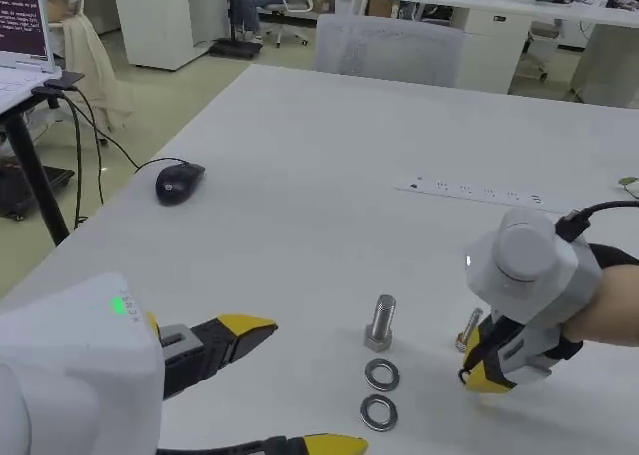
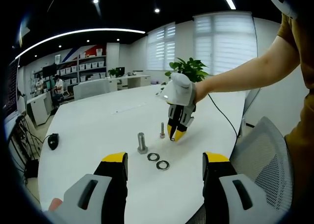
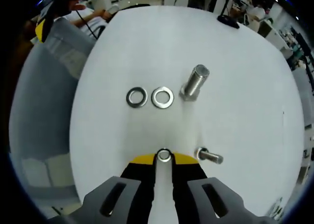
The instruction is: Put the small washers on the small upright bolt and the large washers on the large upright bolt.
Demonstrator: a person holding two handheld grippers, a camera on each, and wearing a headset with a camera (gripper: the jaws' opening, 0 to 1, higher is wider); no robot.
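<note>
The large upright bolt [image 1: 382, 322] stands on the white table [image 1: 300, 206], with the small upright bolt [image 1: 469, 328] to its right. Two large washers [image 1: 382, 375] [image 1: 378, 412] lie flat in front of the large bolt. My right gripper [image 1: 487, 373] points down just beside the small bolt. In the right gripper view it [image 3: 164, 157] is shut on a small washer [image 3: 164, 156], with the small bolt [image 3: 210, 156] close to the right. My left gripper [image 1: 290, 385] is open and holds nothing, left of the washers. From the left gripper view [image 2: 166, 159], the bolts [image 2: 142, 143] [image 2: 162, 130] stand ahead.
A black mouse [image 1: 180, 181] lies at the table's left side and a white power strip [image 1: 474, 189] at the back right. A grey chair [image 1: 389, 46] stands behind the far edge. A laptop [image 1: 20, 36] sits on a stand to the left.
</note>
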